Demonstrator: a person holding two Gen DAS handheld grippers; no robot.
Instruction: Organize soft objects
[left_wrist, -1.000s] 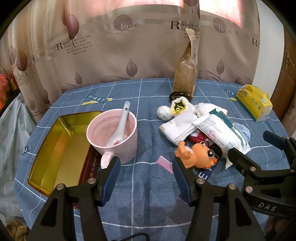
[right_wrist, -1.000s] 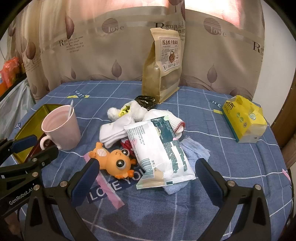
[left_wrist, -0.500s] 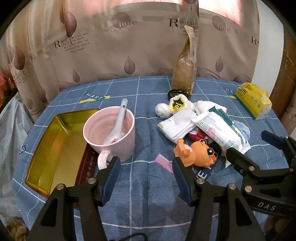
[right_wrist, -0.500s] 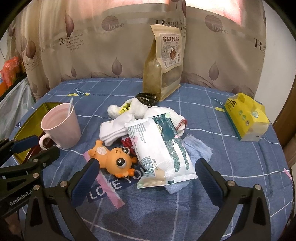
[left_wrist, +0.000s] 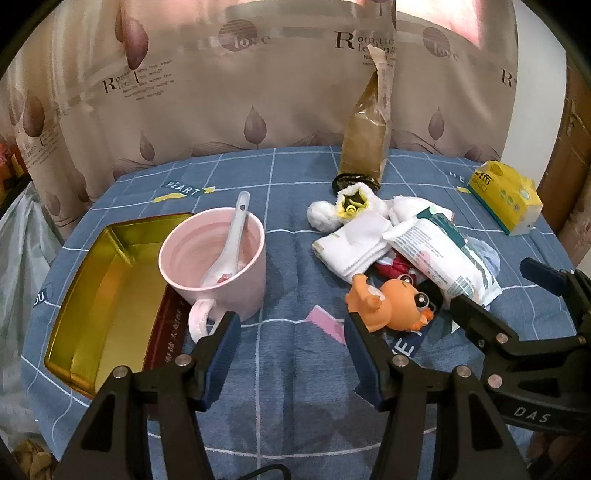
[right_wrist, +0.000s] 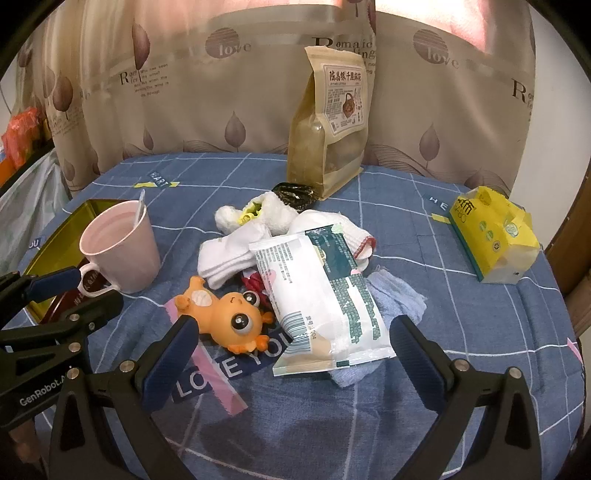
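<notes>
Nothing has been picked up yet, so this looks like the very start of the tidy-up. The soft things sit in a heap in the middle of the table (right_wrist: 461, 317): white socks (right_wrist: 231, 256), a fluffy white toy (right_wrist: 271, 212), a blue cloth (right_wrist: 397, 295), a packet of wipes (right_wrist: 321, 291) lying on top, and an orange squishy toy (right_wrist: 225, 314) at the front. The gold tin (left_wrist: 110, 291) sits on the left side, just beside a pink mug (left_wrist: 218, 266), and it may be where the soft things go. The left claw (left_wrist: 290, 350) hangs over bare table with its jaws spread and nothing between them. The right claw (right_wrist: 291, 354) is spread wide too, tipped down toward the heap, with the wipes and orange toy just ahead. Next, I think one claw must drop lower and pinch one soft thing.
</notes>
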